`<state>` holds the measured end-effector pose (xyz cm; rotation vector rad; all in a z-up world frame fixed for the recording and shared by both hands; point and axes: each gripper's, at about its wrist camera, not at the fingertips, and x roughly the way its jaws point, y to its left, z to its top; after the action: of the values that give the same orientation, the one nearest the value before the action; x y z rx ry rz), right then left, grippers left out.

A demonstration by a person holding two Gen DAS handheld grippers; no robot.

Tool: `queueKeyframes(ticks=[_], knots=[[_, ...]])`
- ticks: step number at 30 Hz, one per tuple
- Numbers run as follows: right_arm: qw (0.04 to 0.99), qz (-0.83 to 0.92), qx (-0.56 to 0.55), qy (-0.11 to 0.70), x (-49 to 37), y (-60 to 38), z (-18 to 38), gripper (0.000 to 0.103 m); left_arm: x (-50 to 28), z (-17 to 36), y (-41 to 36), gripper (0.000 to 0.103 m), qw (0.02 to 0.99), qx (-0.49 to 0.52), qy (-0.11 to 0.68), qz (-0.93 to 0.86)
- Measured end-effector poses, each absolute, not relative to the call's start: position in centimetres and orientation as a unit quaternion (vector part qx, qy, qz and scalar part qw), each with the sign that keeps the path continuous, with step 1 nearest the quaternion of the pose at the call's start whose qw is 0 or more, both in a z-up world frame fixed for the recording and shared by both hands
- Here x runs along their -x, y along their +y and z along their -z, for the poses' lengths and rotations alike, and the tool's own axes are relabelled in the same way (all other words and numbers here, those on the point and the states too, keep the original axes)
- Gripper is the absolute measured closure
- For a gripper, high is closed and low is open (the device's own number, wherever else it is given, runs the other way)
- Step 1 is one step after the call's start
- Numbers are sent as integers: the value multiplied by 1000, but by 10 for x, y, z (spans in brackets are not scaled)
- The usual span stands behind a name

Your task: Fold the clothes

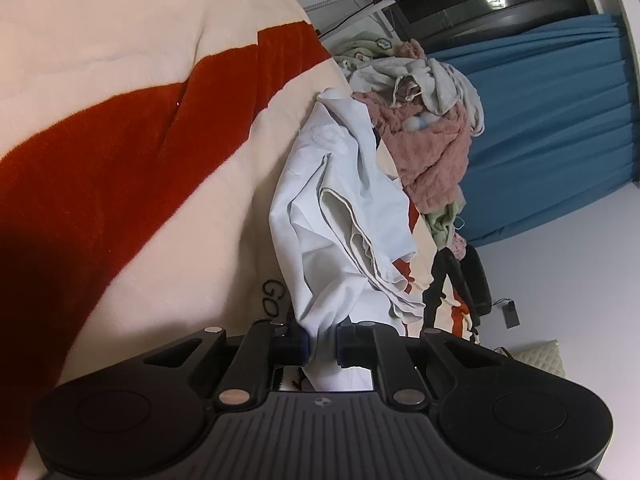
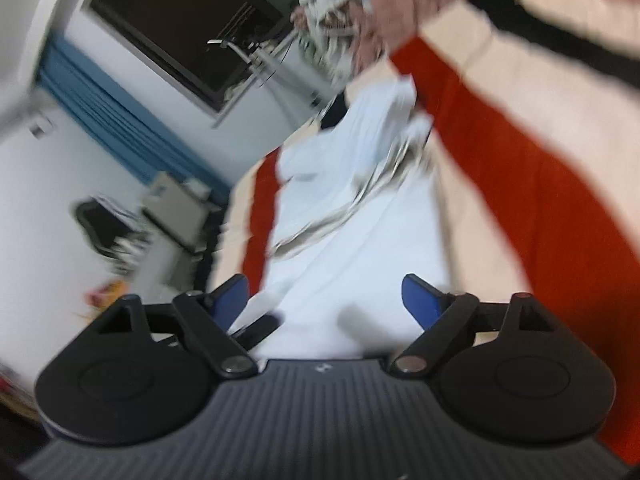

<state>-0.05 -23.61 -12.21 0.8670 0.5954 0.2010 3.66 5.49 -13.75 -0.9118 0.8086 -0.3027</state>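
Pinching a bunched edge of the pale blue garment [image 1: 340, 216] in my left gripper [image 1: 322, 346], I see it crumpled on the cream-and-red blanket [image 1: 132, 152] beside a clothes pile [image 1: 424, 128]. My right gripper [image 2: 326, 300] hovers spread wide above the cloth.

I had the pale blue crumpled cotton garment [image 1: 340, 208] lying on the cream-and-red striped fleece blanket [image 1: 132, 152], its near end between the left gripper's [image 1: 322, 346] closed fingers. Behind it sat the heap of pink and grey fluffy laundry [image 1: 428, 140], on the same blanket. My right gripper [image 2: 326, 300] hung spread over the garment's near part [image 2: 352, 264]
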Motion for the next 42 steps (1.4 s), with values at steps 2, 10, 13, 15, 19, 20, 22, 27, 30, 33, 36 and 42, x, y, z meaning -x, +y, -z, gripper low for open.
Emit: queueKeyframes(ticks=[2, 10, 13, 15, 19, 20, 22, 27, 30, 33, 36, 42], knots=[[840, -100, -442, 298, 0, -235, 132, 16, -37, 138, 54, 91, 809, 426, 381, 139], [696, -129, -621, 336, -16, -238, 196, 19, -42, 137, 53, 92, 810, 429, 375, 136], [703, -78, -636, 309, -11, -249, 201, 36, -44, 136, 53, 93, 812, 430, 370, 136], [720, -31, -634, 280, -5, -260, 201, 43, -43, 133, 54, 93, 812, 435, 363, 141], [723, -17, -636, 269, 9, -261, 200, 69, -40, 129, 57, 93, 811, 444, 351, 150], [724, -14, -637, 266, 12, -261, 200, 72, -37, 128, 59, 93, 812, 443, 349, 151], [724, -9, -638, 262, 19, -261, 200, 74, -33, 128, 60, 93, 814, 440, 349, 150], [726, 5, -640, 250, 37, -262, 199, 67, -23, 130, 64, 94, 811, 447, 351, 138], [717, 7, -654, 240, 51, -260, 201, 34, -20, 130, 65, 94, 809, 453, 350, 135], [708, -26, -663, 241, 47, -251, 200, 28, -18, 130, 66, 94, 810, 453, 348, 138], [701, -60, -665, 251, 36, -242, 200, 28, -18, 133, 66, 94, 806, 458, 350, 136], [744, -53, -617, 251, 14, -236, 193, 70, -12, 128, 67, 95, 809, 460, 338, 138]])
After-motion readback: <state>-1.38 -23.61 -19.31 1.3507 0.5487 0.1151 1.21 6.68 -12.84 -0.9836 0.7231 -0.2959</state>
